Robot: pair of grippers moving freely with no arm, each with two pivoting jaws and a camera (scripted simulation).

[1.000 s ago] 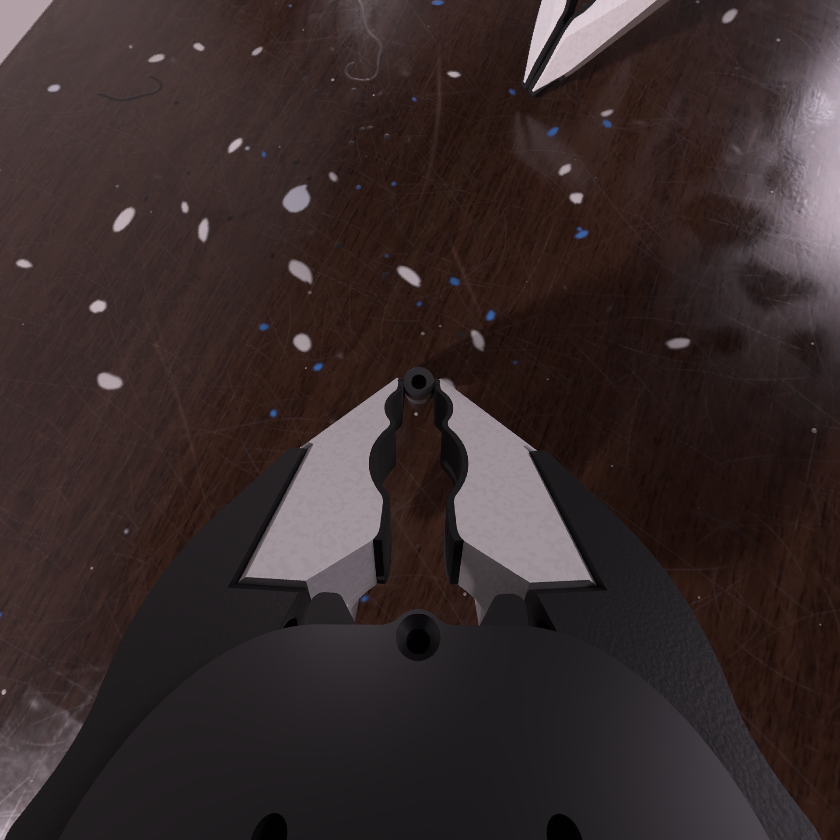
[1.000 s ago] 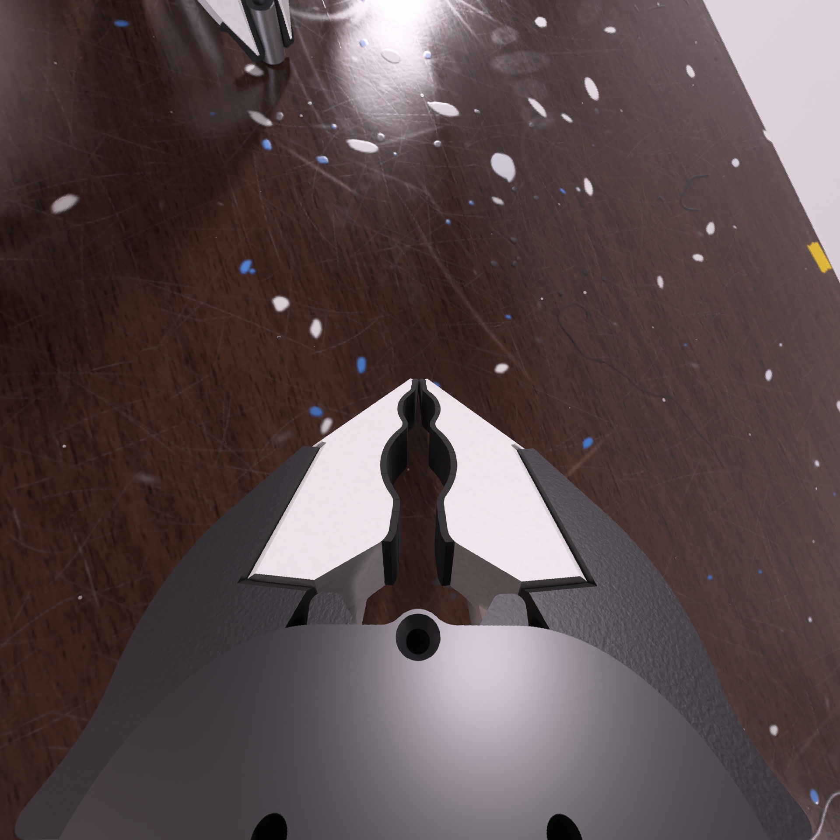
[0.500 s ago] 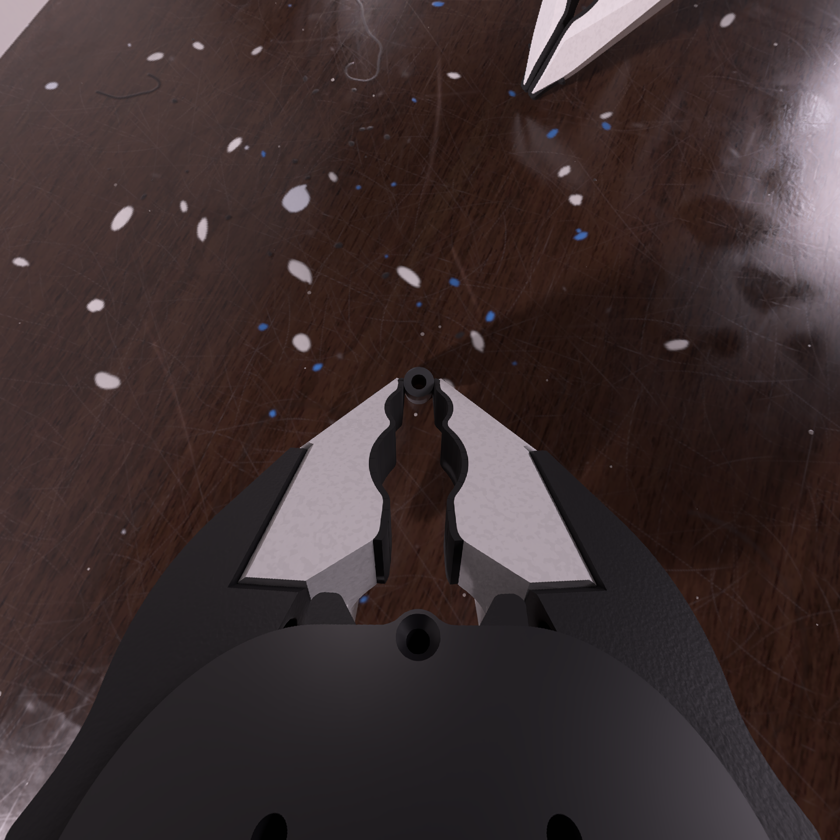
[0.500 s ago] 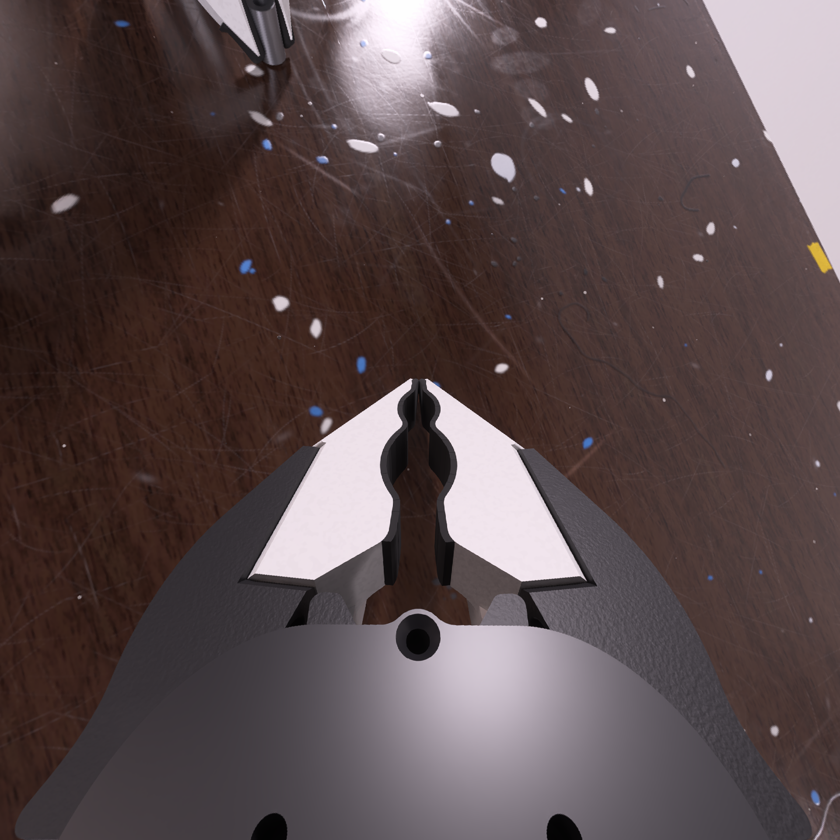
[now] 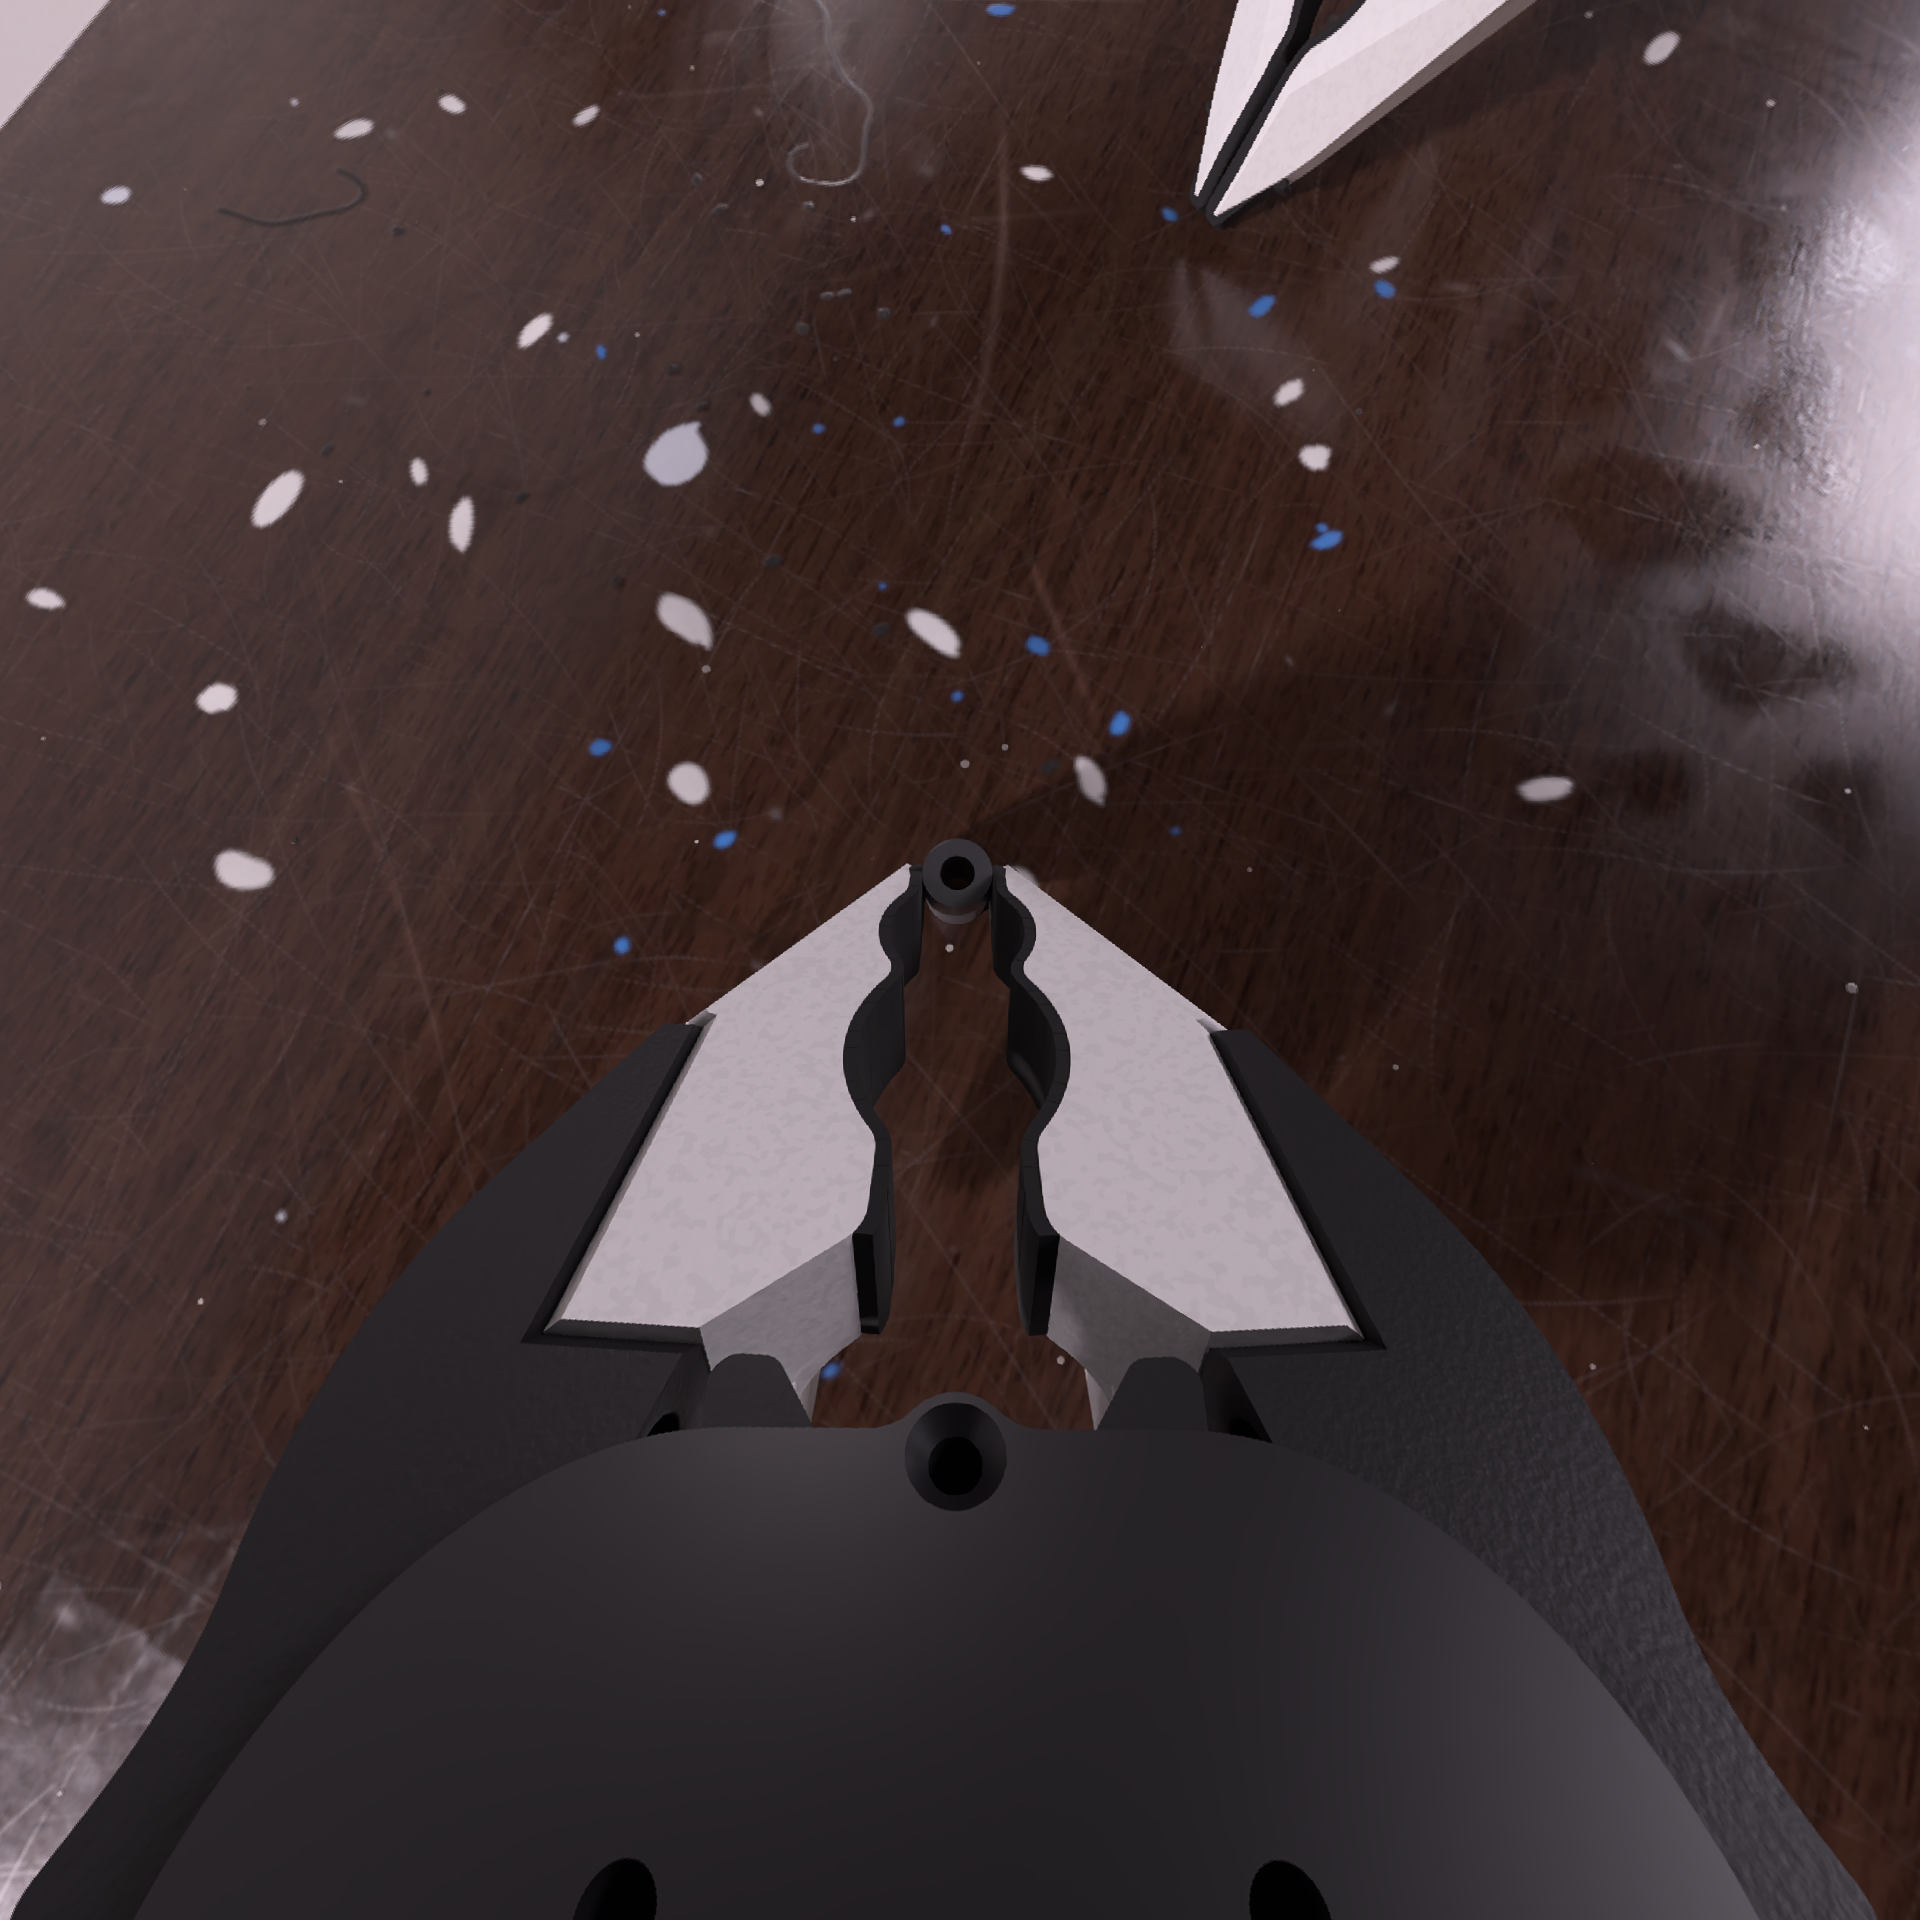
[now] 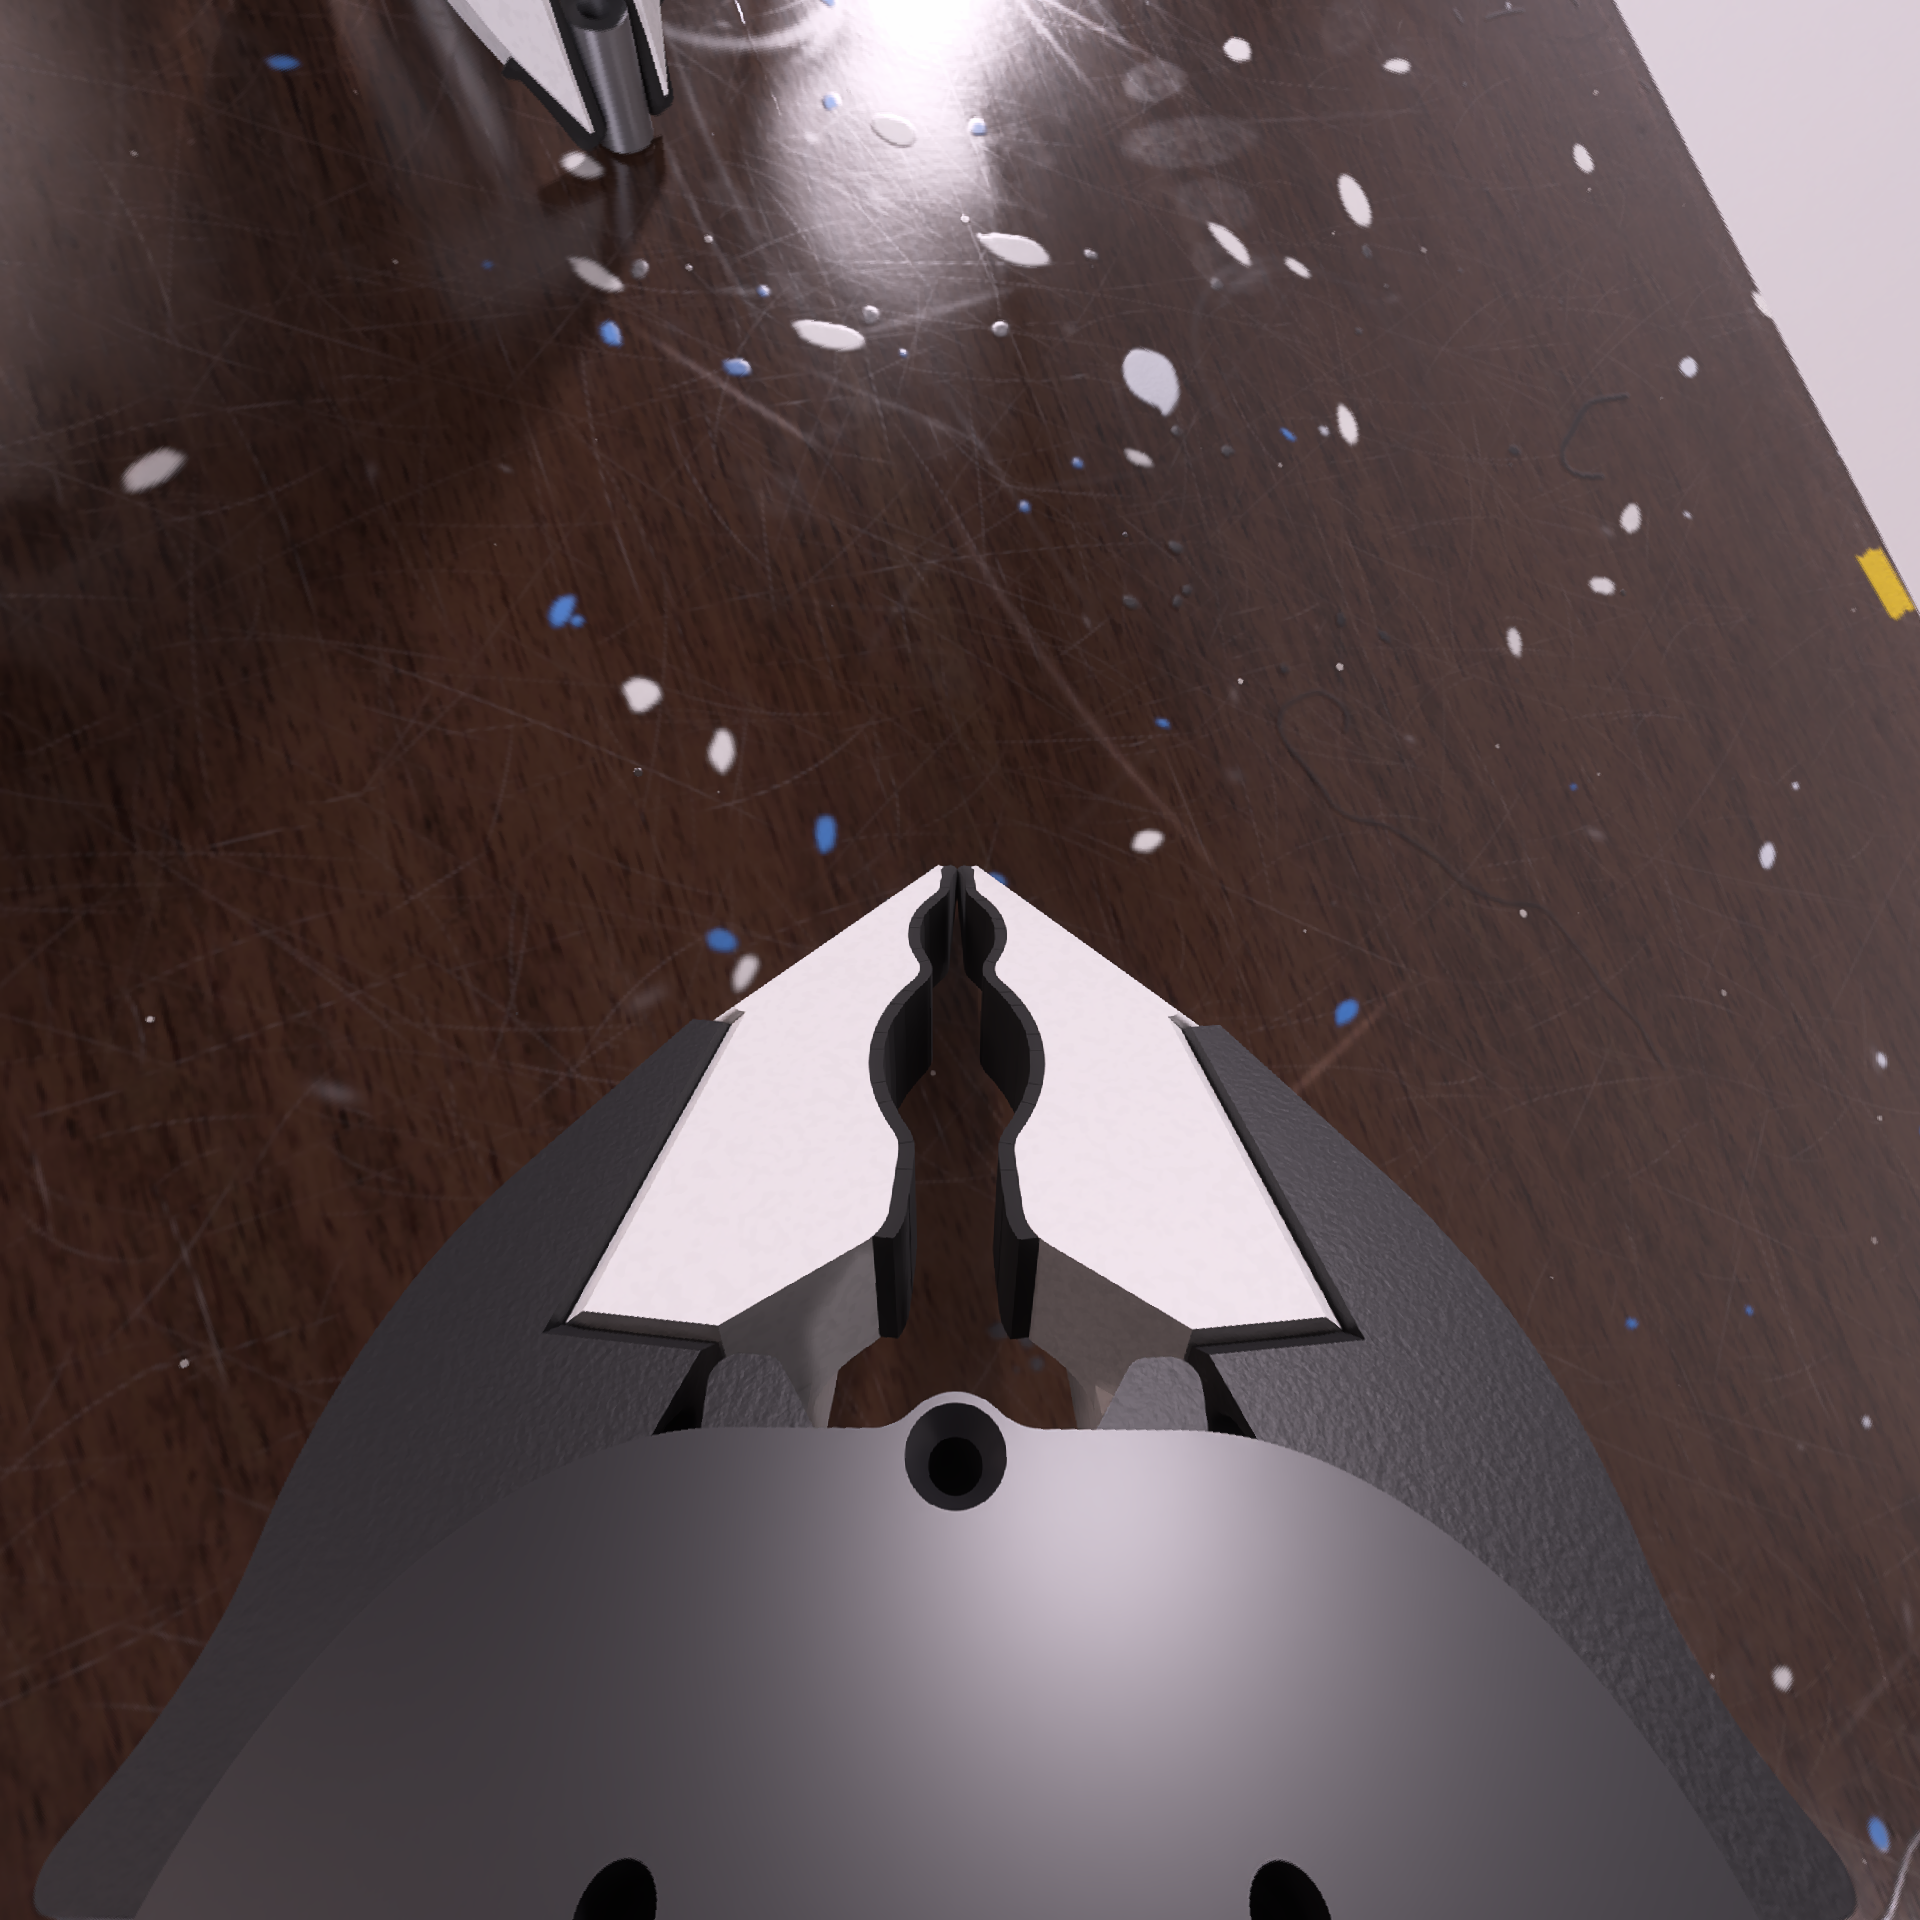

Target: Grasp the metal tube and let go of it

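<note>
Under both my grippers I see a dark wooden table (image 5: pixel 312 1039), scratched all over and speckled with white and blue paint flecks; a small yellow tag (image 6: pixel 1886 597) sits at its far right edge in the right wrist view. No brand, label or readable writing shows anywhere.

My left gripper (image 5: pixel 958 883) has its tips pinched onto the metal tube (image 5: pixel 957 873), which I see end-on as a small dark ring with a hole. From the right wrist view the tube (image 6: pixel 620 99) stands upright between those tips, its lower end just above the table or touching it; I cannot tell which.

My right gripper (image 6: pixel 954 873) has its tips pressed together on nothing, well apart from the tube.
</note>
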